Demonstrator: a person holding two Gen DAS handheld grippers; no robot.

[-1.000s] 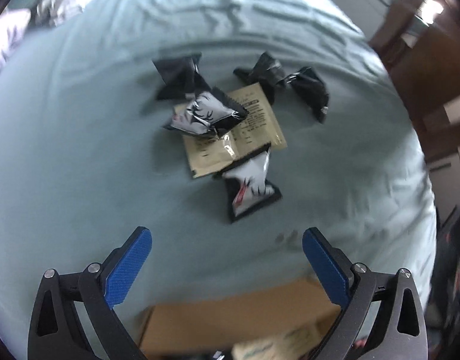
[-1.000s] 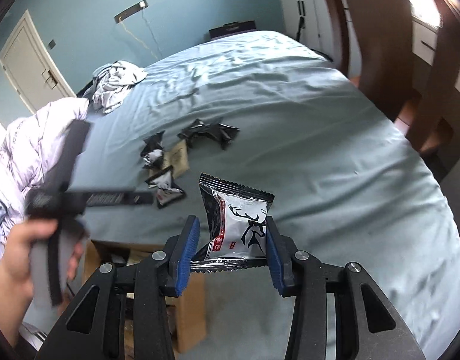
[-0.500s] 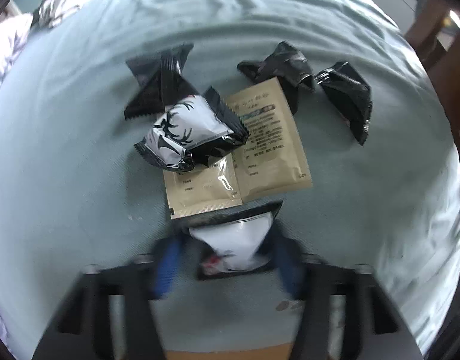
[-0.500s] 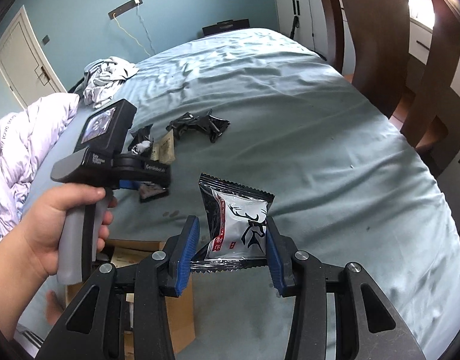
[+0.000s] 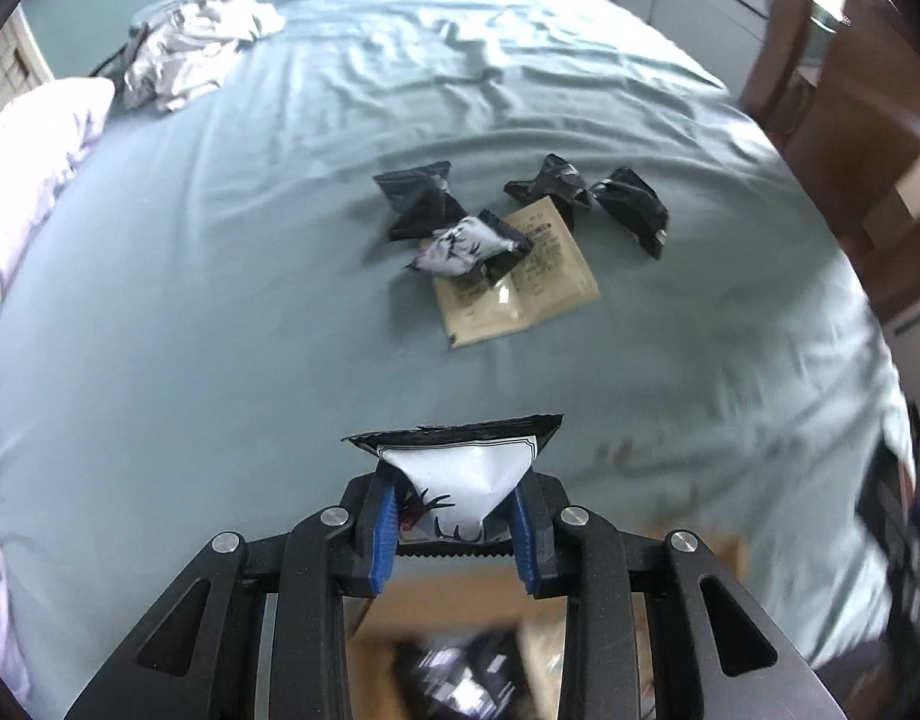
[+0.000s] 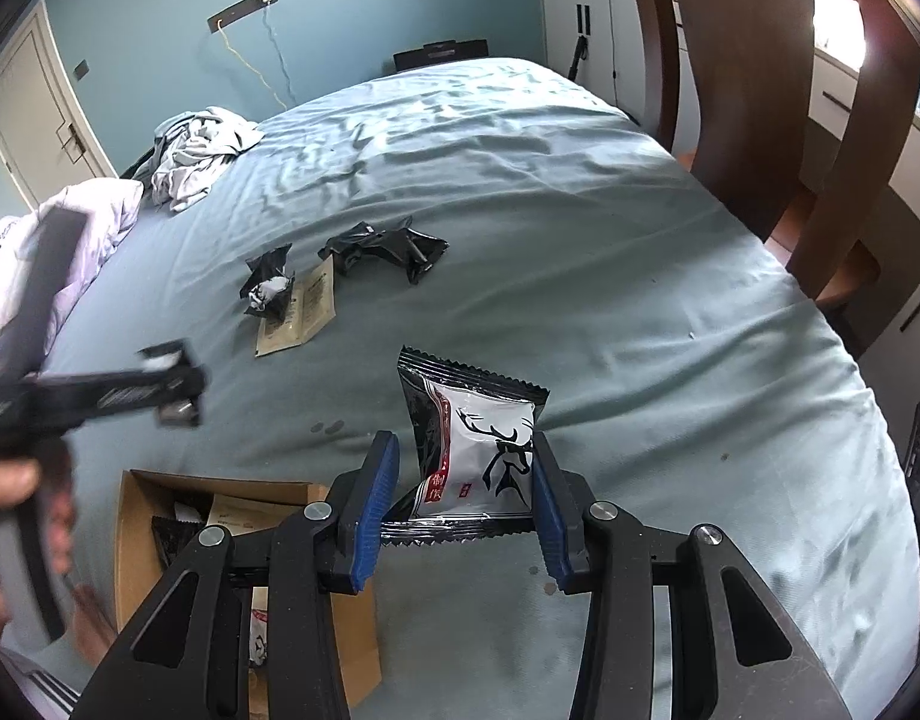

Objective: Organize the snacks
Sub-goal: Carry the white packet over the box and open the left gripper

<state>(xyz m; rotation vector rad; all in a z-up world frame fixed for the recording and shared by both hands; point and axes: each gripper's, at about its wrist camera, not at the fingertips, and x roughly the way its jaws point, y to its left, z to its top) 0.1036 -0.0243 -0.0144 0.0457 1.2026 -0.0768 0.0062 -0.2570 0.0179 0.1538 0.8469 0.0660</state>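
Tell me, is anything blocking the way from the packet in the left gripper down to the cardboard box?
Nothing visible does. The left gripper holds the snack packet over the bed's edge, and the open cardboard box lies right below it with only packets inside.

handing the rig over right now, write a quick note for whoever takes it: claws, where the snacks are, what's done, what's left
Left claw: shut on a white deer-print snack pack, held above the cardboard box.
Right claw: shut on a second deer-print pack, held over the bed to the right of the box.
Box: at the near edge of the bed, some packs already inside.
Left on the bed: one white deer pack, three black packs, and tan sachets, all in one cluster.
Next, probably: drop both held packs into the box, then clear the cluster.
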